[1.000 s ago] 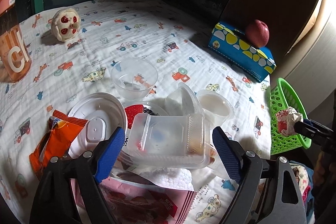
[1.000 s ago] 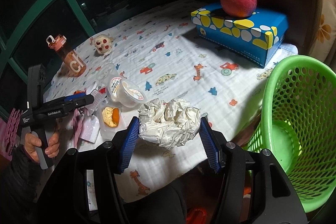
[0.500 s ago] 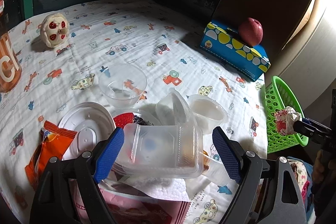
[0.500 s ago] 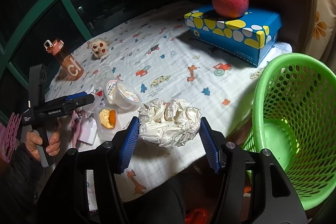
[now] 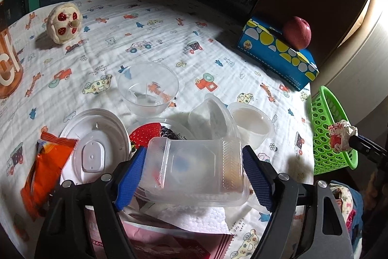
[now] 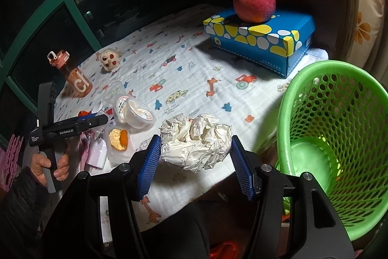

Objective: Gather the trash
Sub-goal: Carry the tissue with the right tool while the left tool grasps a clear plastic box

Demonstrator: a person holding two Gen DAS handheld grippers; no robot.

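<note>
The left gripper (image 5: 194,176) straddles a clear plastic clamshell container (image 5: 194,171) at the 6 o'clock edge of the counter (image 5: 169,36). Its jaws are closing; the left pad touches the container's side, and the right pad stands just beside the other side. The container lies tilted on a white paper napkin (image 5: 194,217) and a pink snack wrapper (image 5: 169,244).

Around the container: a white round lid (image 5: 94,137) at 9 o'clock, an orange snack packet (image 5: 43,169) beyond it, a clear plastic bowl (image 5: 148,86) at 12 o'clock, and a white pudding cup (image 5: 252,125) at 1 o'clock.

The right gripper (image 6: 195,159) pinches a crumpled white paper ball (image 6: 195,140) between both pads, holding it above the near counter edge. A green mesh basket (image 6: 339,137) stands at 3 o'clock of the ball, near but apart.

At 12 o'clock on the counter, a red apple (image 6: 254,2) rests on a blue tissue box (image 6: 259,40). An orange water bottle (image 6: 75,79) and a small plush toy (image 6: 110,59) stand at 10 o'clock.
</note>
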